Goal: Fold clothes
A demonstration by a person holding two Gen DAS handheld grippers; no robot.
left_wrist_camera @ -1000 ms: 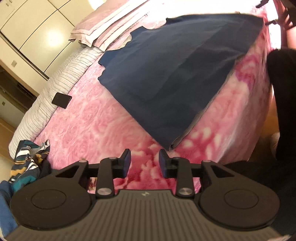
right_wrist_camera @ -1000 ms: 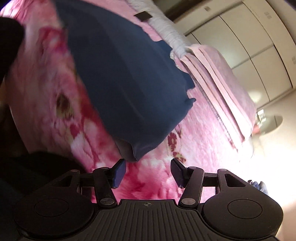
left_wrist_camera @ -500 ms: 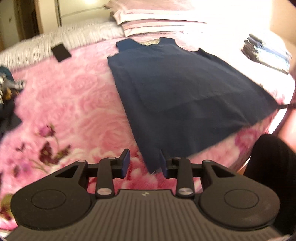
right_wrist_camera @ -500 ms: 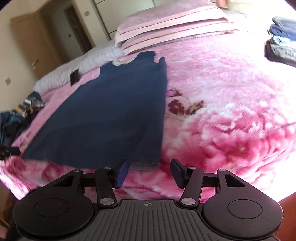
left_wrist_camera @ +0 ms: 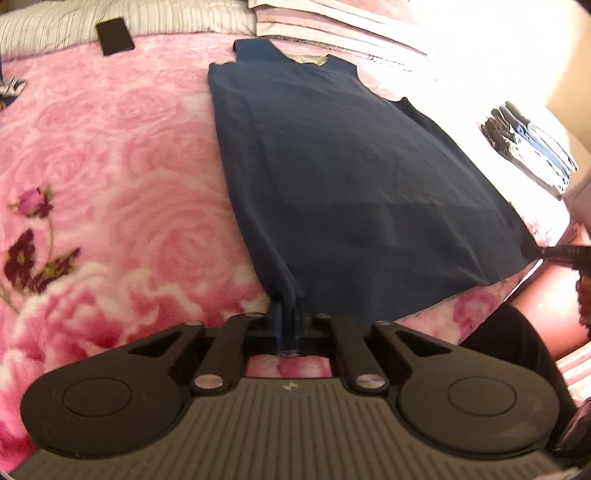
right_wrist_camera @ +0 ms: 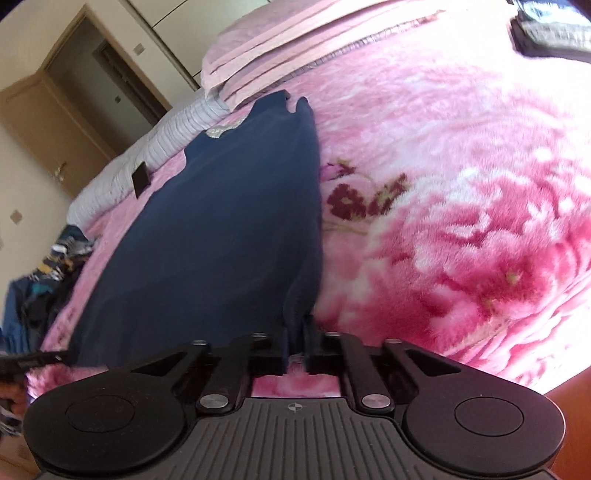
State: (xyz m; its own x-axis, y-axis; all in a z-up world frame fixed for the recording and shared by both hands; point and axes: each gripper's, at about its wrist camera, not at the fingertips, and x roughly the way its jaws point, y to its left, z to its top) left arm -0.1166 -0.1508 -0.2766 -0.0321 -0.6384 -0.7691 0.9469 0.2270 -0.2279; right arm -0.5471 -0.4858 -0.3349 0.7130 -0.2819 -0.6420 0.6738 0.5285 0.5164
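A navy sleeveless garment point(left_wrist_camera: 343, 170) lies flat on the pink floral blanket point(left_wrist_camera: 110, 177), neckline toward the pillows. My left gripper point(left_wrist_camera: 287, 325) is shut on the garment's near left hem corner. My right gripper point(right_wrist_camera: 297, 343) is shut on the near right hem corner of the garment point(right_wrist_camera: 221, 236). The right gripper's tip shows at the far right of the left wrist view point(left_wrist_camera: 554, 253). The left gripper's tip shows at the left edge of the right wrist view point(right_wrist_camera: 33, 360).
Pink pillows point(left_wrist_camera: 332, 22) and a striped bolster point(left_wrist_camera: 55, 26) lie at the bed's head, with a black phone point(left_wrist_camera: 114, 35) beside them. A stack of folded clothes point(left_wrist_camera: 528, 144) sits at the right. A heap of clothes point(right_wrist_camera: 48, 273) lies at the left.
Both grippers have moved in to the garment's near hem and closed on its two corners. Half a second ago both were open just short of the hem.
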